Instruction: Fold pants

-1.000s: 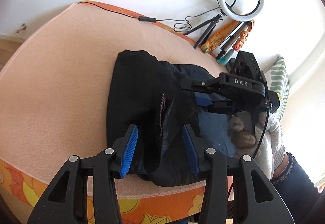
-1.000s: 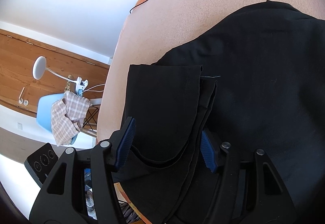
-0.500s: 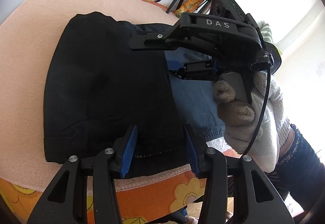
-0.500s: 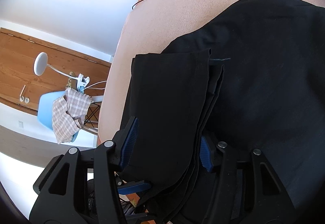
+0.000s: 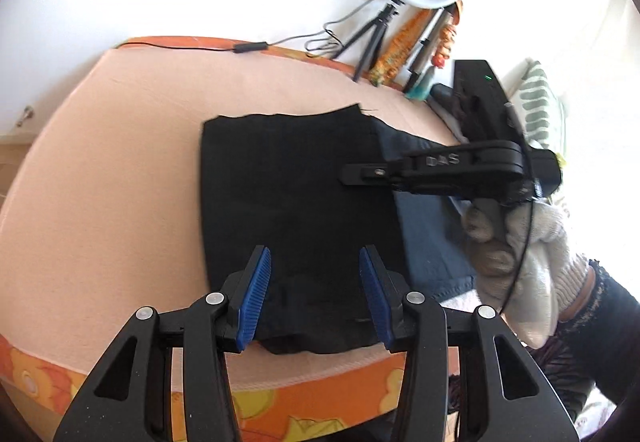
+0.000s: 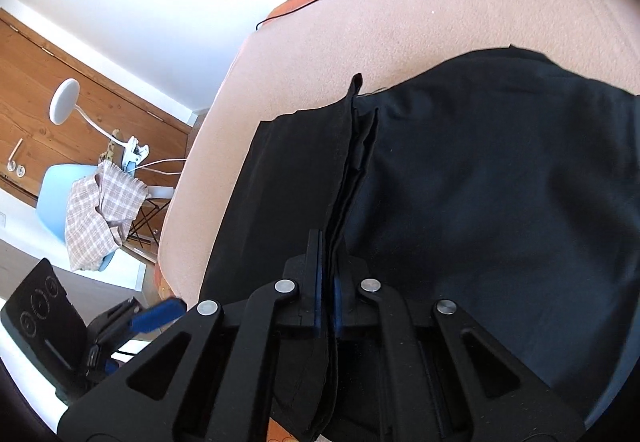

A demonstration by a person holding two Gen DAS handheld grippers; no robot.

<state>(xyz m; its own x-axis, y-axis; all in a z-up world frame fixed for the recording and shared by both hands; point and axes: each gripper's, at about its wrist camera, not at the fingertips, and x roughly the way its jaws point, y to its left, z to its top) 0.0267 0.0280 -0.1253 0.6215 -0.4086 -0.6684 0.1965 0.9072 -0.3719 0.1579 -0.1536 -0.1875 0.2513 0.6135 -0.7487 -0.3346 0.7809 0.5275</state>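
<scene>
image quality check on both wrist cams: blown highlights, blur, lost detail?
Left wrist: wall and window side blown white, right claw and glove slightly motion-blurred, strong fisheye bend. Right wrist: sharp, wall overexposed, black pants lose most fold detail.

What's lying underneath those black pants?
The black pants lie on a peach blanket and overlap a dark blue garment on the right. How far it extends beneath is hidden.

Matt black cloth pants point(image 5: 296, 193), fuzzy peach blanket point(image 5: 120, 181)
</scene>
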